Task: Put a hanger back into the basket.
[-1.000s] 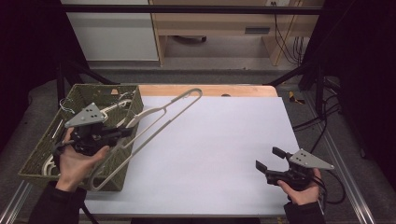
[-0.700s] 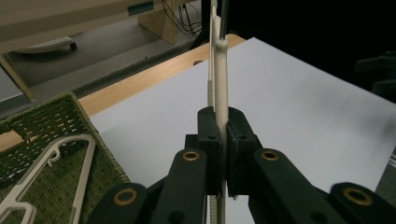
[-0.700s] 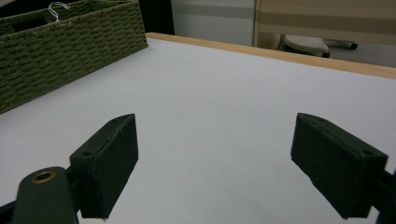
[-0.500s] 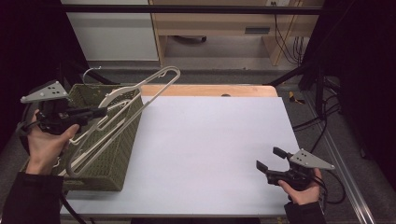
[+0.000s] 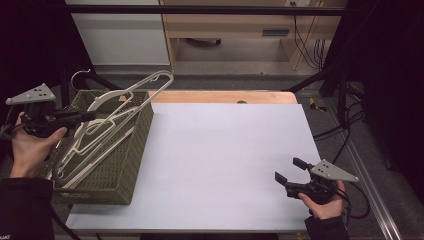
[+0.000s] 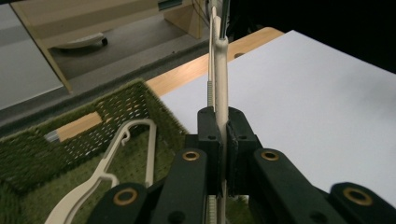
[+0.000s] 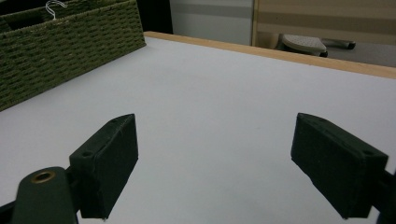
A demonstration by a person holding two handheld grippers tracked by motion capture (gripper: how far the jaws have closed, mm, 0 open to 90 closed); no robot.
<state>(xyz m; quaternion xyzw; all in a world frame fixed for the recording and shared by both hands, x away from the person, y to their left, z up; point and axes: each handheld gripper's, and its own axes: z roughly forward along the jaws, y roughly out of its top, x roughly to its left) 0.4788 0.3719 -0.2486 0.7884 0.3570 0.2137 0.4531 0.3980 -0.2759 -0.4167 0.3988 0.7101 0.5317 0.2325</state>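
Left gripper [image 5: 89, 116] pinches a cream hanger [image 5: 131, 98] above the basket [image 5: 131, 150], bench's left edge; probably more hangers beneath. Right gripper [image 5: 291, 170] fingers spread, nr front-right corner.

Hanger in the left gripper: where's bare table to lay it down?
The white tabletop is bare from the green basket across to the right gripper. Crowded: the basket, holding more hangers. The left gripper grips the hanger above it.

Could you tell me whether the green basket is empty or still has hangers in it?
Not empty: hangers lie inside the basket, besides the lifted hanger clamped in the left tongs.
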